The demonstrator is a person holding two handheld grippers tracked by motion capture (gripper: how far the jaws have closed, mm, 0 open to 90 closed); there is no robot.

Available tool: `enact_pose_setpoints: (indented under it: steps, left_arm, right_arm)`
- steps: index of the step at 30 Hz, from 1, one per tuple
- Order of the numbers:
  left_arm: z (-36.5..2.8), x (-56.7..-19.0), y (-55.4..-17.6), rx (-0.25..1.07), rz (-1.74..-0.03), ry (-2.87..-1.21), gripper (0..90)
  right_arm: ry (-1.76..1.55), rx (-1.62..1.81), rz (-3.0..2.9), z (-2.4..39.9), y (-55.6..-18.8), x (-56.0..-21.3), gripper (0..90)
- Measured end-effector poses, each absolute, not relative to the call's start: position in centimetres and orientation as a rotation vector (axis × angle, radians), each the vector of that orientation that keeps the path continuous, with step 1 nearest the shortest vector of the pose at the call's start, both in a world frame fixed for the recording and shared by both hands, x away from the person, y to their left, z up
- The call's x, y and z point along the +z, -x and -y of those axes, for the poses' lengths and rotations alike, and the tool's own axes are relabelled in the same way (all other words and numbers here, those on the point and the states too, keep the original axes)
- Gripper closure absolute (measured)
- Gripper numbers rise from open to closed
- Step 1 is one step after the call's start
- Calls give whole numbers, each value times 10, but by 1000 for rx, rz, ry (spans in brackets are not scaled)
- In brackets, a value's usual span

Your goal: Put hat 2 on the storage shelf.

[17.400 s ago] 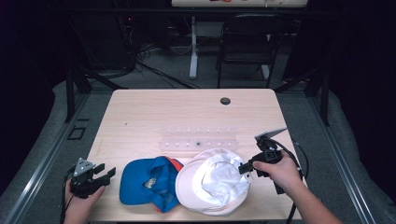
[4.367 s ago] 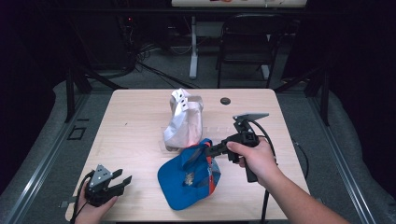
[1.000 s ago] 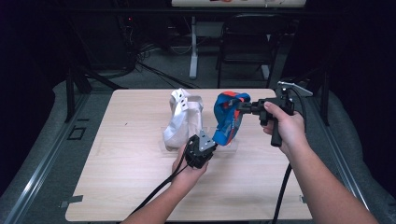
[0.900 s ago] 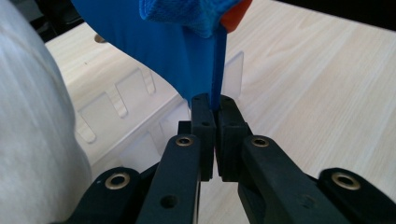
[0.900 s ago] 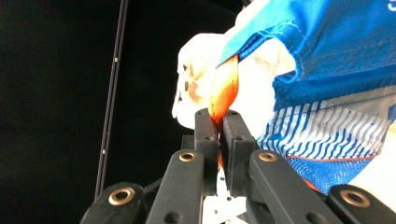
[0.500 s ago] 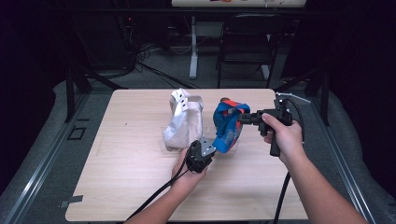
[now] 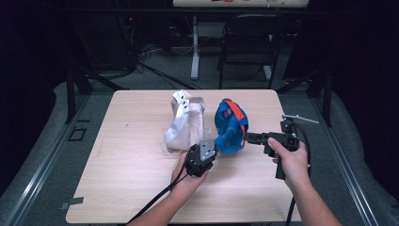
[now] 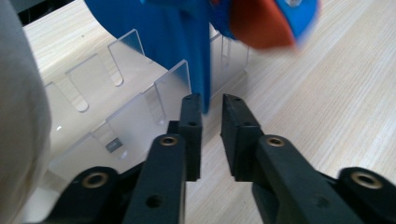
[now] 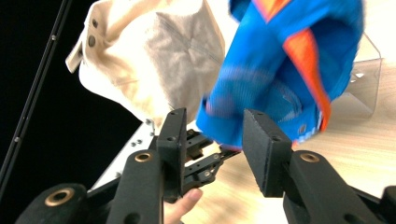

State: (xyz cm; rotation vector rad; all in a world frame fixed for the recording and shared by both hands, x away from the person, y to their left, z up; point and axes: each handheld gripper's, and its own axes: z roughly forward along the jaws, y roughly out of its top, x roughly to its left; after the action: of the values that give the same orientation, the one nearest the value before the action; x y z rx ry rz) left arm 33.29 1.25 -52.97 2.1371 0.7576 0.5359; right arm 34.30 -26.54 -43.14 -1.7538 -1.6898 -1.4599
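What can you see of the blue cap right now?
The blue cap is soft cloth with orange panels, standing on edge in the clear slotted rack beside the white cap. Its brim hangs down into a slot. The left gripper has its jaws either side of the brim edge, a gap showing; the right gripper has just opened, jaws apart around the cap's lower edge.

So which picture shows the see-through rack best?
The left gripper view: the rack shows its clear dividers and slots. The right gripper view catches one corner behind the blue cap; the high view barely shows it.
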Motion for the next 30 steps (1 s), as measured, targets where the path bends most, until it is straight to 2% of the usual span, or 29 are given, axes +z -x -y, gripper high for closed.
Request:
enact_pose_setpoints:
  steps: [3, 15, 22, 29, 30]
  left_arm:
    - [-18, -527, -329, 536, -750, -2116, 668]
    - [-32, -519, -309, 529, -710, -2087, 577]
    - [-57, -516, -291, 486, -698, -2062, 529]
    - [-105, -515, -282, 471, -724, -2059, 492]
    - [-121, -516, -281, 469, -750, -2047, 483]
  right_arm:
    - [1748, -1479, 1719, 261, -338, -440, 587]
    - [1748, -1528, 1841, 242, -327, -460, 586]
    - [1740, -1599, 1851, 238, -317, -469, 568]
    - [1744, -1638, 1886, 239, -308, -482, 529]
    - [1757, -1636, 1898, 240, -307, -487, 517]
